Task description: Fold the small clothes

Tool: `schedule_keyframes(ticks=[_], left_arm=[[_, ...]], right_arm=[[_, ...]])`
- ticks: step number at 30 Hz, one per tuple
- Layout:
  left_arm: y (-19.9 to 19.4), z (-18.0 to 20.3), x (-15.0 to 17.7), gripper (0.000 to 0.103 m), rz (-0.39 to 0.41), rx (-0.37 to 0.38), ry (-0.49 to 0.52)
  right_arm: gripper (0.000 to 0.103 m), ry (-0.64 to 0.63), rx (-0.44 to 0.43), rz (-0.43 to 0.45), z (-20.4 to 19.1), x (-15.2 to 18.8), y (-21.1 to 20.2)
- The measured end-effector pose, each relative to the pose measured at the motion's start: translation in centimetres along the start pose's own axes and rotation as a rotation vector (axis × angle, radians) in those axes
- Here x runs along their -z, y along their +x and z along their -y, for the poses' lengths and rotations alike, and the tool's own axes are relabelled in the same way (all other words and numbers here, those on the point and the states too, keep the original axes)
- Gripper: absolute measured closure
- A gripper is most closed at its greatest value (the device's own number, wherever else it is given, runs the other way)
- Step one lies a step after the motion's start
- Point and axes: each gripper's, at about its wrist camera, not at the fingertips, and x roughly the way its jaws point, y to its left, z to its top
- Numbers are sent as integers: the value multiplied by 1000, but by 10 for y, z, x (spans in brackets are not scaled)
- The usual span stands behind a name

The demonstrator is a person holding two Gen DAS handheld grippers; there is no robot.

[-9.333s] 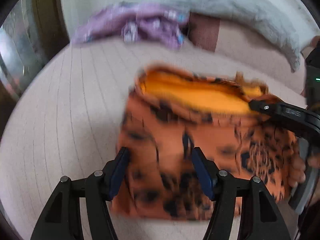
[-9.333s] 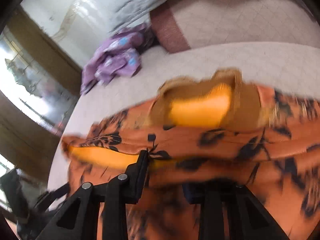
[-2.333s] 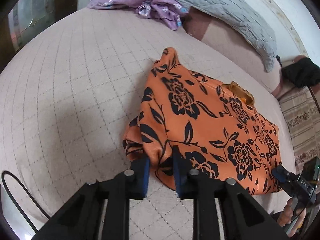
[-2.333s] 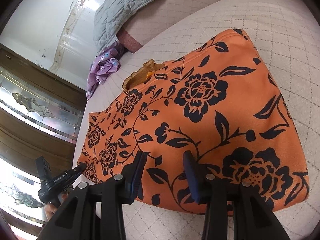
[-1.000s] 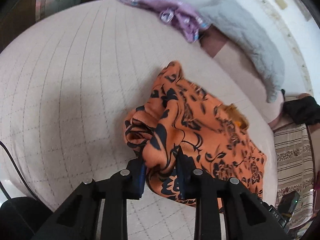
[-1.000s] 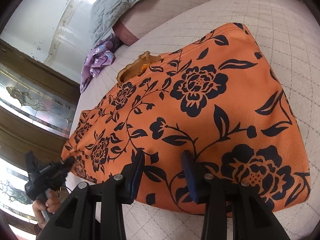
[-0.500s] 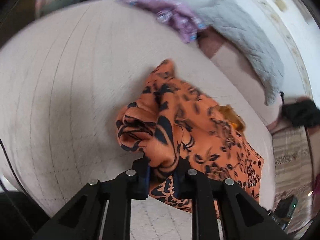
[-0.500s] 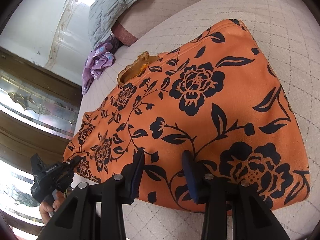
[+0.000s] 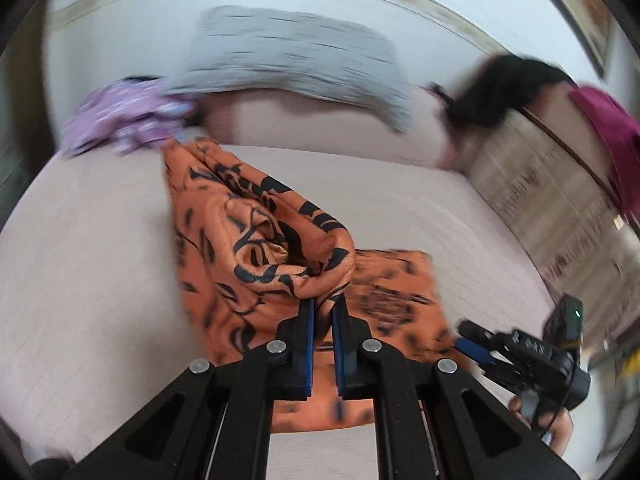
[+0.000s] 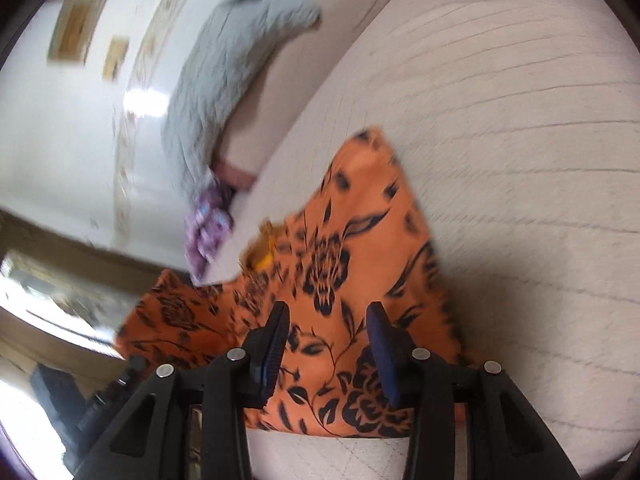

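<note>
My left gripper (image 9: 323, 308) has just been closing and now pinches a bunched fold of the orange floral garment (image 9: 256, 248), lifted off the quilted bed (image 9: 80, 264), while the rest of the cloth lies flat below. My right gripper (image 10: 326, 322) sits over the garment's near edge with its jaws apart, cloth between them; I cannot tell whether the pads press it. A purple garment (image 9: 128, 116) and a grey pillow (image 9: 288, 56) lie at the far end of the bed.
</note>
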Motion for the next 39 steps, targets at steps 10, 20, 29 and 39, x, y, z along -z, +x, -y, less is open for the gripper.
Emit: schedule_keyframes(ticks=[10, 20, 29, 39], left_arm=[[49, 88, 36, 69, -196, 225, 170], [38, -39, 36, 51, -147, -19, -20], [72, -52, 56, 51, -198, -69, -7], [69, -26, 57, 51, -184, -113, 106]], right_arm=[[44, 151, -126, 58, 42, -17, -36], [39, 72, -123, -64, 15, -12, 3], [30, -24, 109, -60, -8, -4, 60], [87, -400, 141, 77, -73, 21, 36]])
